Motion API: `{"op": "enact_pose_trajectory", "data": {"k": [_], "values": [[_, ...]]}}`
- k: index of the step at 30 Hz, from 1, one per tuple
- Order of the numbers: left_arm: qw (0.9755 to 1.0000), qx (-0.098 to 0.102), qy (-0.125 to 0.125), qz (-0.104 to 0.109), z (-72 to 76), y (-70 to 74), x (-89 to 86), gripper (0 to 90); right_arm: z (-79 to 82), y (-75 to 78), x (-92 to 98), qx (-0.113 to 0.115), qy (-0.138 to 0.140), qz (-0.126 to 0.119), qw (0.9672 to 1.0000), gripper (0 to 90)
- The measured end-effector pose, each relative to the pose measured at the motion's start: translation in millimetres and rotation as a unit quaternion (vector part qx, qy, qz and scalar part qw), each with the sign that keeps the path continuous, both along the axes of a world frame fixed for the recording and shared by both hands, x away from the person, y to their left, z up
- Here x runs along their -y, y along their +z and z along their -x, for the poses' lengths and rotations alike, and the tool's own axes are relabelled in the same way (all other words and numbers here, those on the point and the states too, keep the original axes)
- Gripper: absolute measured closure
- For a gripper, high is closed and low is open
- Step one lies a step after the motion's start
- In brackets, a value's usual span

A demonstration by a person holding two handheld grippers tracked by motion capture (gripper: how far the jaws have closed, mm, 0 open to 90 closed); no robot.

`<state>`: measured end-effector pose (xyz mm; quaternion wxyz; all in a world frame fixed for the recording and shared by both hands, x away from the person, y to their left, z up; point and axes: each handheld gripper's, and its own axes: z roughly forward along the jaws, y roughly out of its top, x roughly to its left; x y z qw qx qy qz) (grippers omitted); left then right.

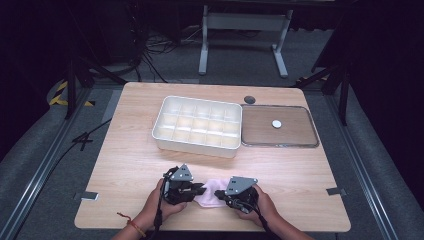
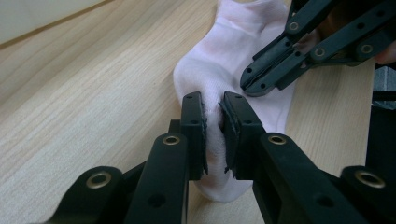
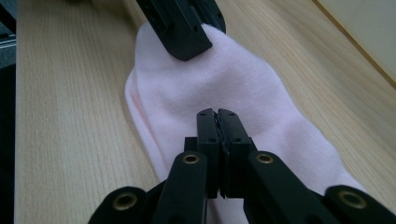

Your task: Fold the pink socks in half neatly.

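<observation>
Pinching the pink sock [image 2: 219, 60] near the surface's front edge, left gripper [image 2: 214, 122] holds thin fabric; right gripper [image 3: 217, 122] looks closed; slippage likely if pulled.

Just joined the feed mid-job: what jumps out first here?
A pale pink sock lies at the table's near edge, with a hand-held gripper at each end. The left hand-held gripper pinches a fold of it; the right hand-held gripper is shut over it. Behind sit a white divided box and, to its right, a flat tray holding a small white disc.
</observation>
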<state>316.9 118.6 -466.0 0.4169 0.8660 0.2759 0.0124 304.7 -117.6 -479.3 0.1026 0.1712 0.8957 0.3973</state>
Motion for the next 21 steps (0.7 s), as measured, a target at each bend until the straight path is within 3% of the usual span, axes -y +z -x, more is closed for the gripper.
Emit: {"op": "enact_pose_trajectory", "data": {"k": [2, 4, 7, 12, 17, 21], "values": [[1.0000, 0.004, -0.005, -0.002, 0.1, 0.5, 0.5, 80.6, -0.4, -0.1, 0.0, 0.000, 0.000, -0.002, 1.0000, 89.0], [0.9998, -0.002, -0.002, 0.017, -1.7, 2.0, 1.9, 81.4, -0.6, -0.3, -0.1, 0.000, 0.000, -0.002, 1.0000, 88.9], [0.9997, 0.006, -0.008, 0.023, -1.8, 6.6, 9.0, 82.2, -0.9, -0.2, -0.5, -0.001, 0.000, -0.002, 1.0000, 89.0], [0.9998, 0.015, -0.010, 0.014, -2.3, 7.9, 13.8, 82.2, -2.6, 0.0, -2.5, -0.003, -0.001, -0.002, 1.0000, 89.0], [0.9996, 0.012, 0.006, 0.025, -4.3, 8.9, 7.5, 82.0, -3.5, 0.5, -2.6, -0.007, -0.001, -0.001, 1.0000, 89.0], [0.9996, 0.018, 0.003, 0.021, -4.4, 10.9, 5.2, 82.9, -8.6, 1.4, -10.8, -0.007, -0.006, 0.004, 1.0000, 89.0]]}}
